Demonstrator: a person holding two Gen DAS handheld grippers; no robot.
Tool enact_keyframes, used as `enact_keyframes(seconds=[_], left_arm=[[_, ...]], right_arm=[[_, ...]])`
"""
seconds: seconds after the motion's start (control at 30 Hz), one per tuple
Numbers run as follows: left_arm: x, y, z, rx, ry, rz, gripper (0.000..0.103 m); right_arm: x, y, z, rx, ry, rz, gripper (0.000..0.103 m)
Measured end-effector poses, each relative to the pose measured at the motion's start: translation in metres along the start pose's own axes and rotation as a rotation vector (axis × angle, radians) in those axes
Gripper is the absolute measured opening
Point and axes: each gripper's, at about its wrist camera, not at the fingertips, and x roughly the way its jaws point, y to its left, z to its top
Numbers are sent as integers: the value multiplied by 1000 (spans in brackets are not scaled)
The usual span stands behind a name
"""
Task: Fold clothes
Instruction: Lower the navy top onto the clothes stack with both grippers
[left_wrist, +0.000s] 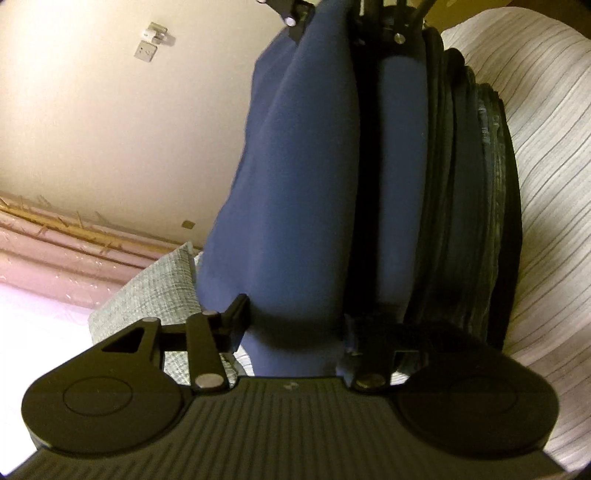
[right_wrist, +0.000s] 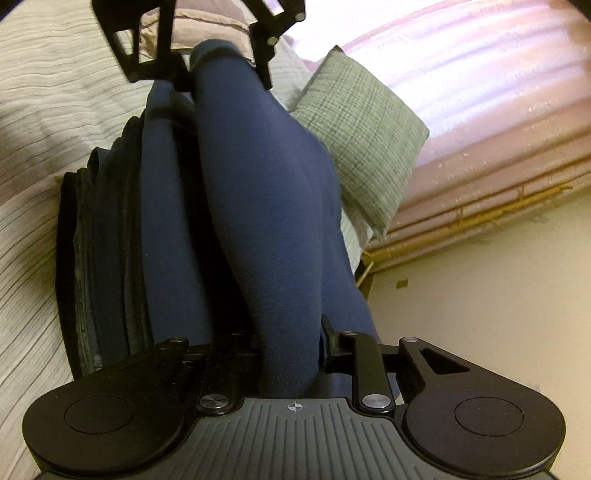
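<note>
A navy blue garment (left_wrist: 295, 177) hangs bunched in a long roll between my two grippers. In the left wrist view my left gripper (left_wrist: 295, 321) is shut on its near end, and my right gripper (left_wrist: 343, 22) holds the far end at the top of the frame. The right wrist view shows the same garment (right_wrist: 266, 229) with my right gripper (right_wrist: 288, 343) shut on it and my left gripper (right_wrist: 225, 74) clamped on the far end. Right beside the garment lies a stack of dark folded clothes (left_wrist: 465, 192) (right_wrist: 103, 240) on the bed.
A striped white bedcover (left_wrist: 546, 155) (right_wrist: 33, 155) lies under the stack. A grey-green woven pillow (right_wrist: 362, 140) (left_wrist: 147, 302) sits past the garment. Pink curtains (right_wrist: 480, 122) and a cream wall with a socket (left_wrist: 146, 50) stand behind.
</note>
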Motion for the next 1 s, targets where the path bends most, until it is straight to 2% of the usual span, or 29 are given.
enact_keyframes(seconds=[0.1, 0.2, 0.23, 0.33, 0.47, 0.63, 0.73, 0.77, 0.83, 1.0], left_arm=[[1, 5, -3, 53, -26, 32, 39], [9, 17, 1, 90, -56, 124, 37], [12, 17, -2, 60, -49, 112, 37], [18, -7, -12, 52, -9, 32, 36], [11, -29, -18, 35, 1, 49, 36], [6, -28, -27, 9, 8, 61, 39], [12, -29, -27, -21, 12, 44, 33], [12, -31, -27, -24, 13, 40, 31], [14, -34, -23, -30, 15, 39, 28], [8, -38, -28, -94, 38, 68, 26]], right_arm=[[4, 6, 4, 64, 23, -21, 23], [4, 12, 8, 69, 35, -24, 23], [2, 12, 7, 66, 38, -22, 23], [-2, 13, 6, 59, 46, -16, 24], [-7, 13, 4, 48, 57, -9, 25], [-14, 14, 2, 36, 71, 0, 25], [-16, 15, 1, 32, 81, 9, 25], [-15, 14, 4, 37, 77, 7, 20], [-14, 12, 11, 45, 62, -3, 19], [-14, 15, 14, 49, 23, 1, 18]])
